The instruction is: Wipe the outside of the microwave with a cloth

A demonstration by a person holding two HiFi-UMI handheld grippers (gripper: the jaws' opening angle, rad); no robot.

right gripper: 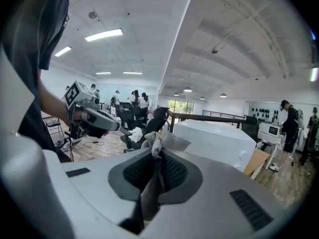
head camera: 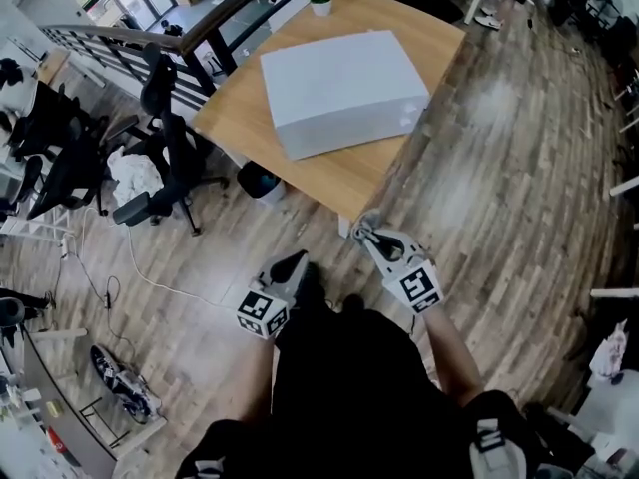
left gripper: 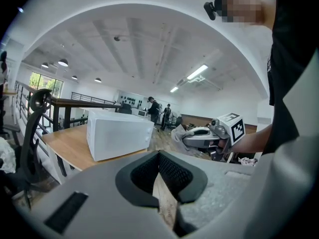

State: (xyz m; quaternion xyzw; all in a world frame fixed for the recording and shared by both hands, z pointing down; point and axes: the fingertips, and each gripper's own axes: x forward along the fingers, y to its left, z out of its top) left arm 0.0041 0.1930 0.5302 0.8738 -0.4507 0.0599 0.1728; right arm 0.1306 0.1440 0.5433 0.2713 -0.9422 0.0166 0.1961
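Plainly, the right gripper (right gripper: 158, 152) has its fingers clamped on a crumpled grey woven cloth (right gripper: 168, 142) that bunches out past the tips; the left gripper (left gripper: 159, 157) has its ribbed dark fingers drawn together on nothing. At 12 o'clock from both, well apart, the smooth white boxy microwave (head camera: 339, 88) sits on a pale wooden worktop (head camera: 344, 180)

Wooden table (head camera: 339, 173) on plank floor (head camera: 479, 168); white microwave (head camera: 339, 88) on middle of top; small potted plant (head camera: 320, 0) at far edge
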